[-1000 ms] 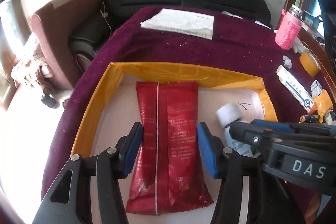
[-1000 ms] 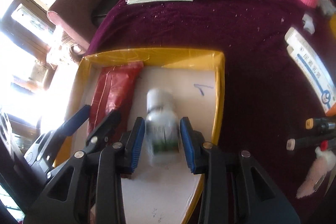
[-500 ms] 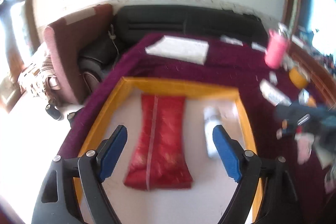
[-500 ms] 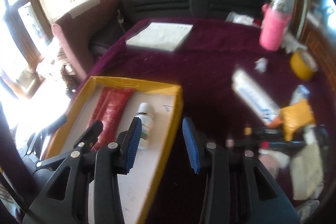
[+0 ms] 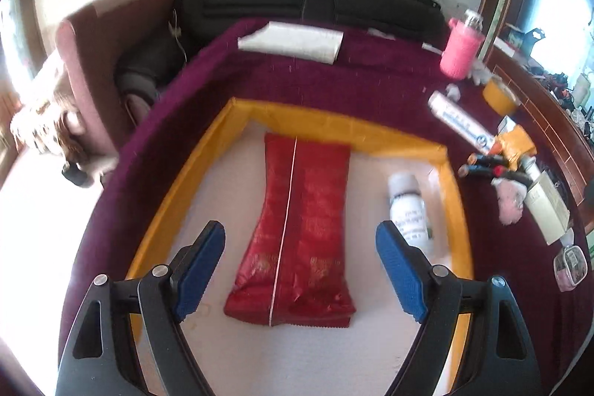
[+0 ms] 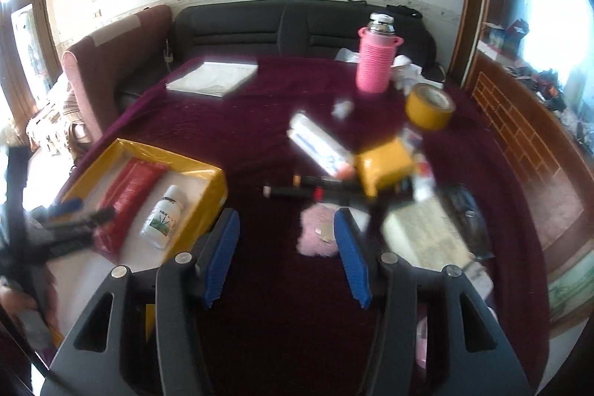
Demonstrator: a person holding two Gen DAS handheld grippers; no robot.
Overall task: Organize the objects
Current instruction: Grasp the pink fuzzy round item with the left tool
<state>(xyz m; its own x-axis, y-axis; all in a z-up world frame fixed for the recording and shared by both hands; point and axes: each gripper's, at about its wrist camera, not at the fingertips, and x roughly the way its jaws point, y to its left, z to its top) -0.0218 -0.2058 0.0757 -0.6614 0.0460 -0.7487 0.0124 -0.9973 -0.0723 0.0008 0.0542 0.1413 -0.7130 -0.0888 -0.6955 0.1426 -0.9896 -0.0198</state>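
A yellow-rimmed box (image 5: 334,127) (image 6: 215,182) with a white floor sits on the maroon tablecloth. A red foil packet (image 5: 297,229) (image 6: 126,199) and a white bottle (image 5: 408,210) (image 6: 165,216) lie flat inside it. My left gripper (image 5: 300,266) is open and empty, raised above the near end of the packet. My right gripper (image 6: 287,258) is open and empty over the bare cloth to the right of the box, facing a pile of loose items: dark pens (image 6: 308,190), a pink fluffy thing (image 6: 319,232), a white and blue tube box (image 6: 319,143) and a yellow packet (image 6: 384,166).
A pink-sleeved flask (image 6: 375,62), a yellow tape roll (image 6: 428,106) and a white paper pad (image 6: 213,78) stand further back on the table. A cream carton (image 6: 427,232) lies at the right. A black sofa (image 6: 260,25) and a maroon chair (image 6: 104,62) stand behind.
Both grippers have let go and pulled back. The left opened off the red packet and lifted. The right released the white bottle in the box and swung right towards the loose items.
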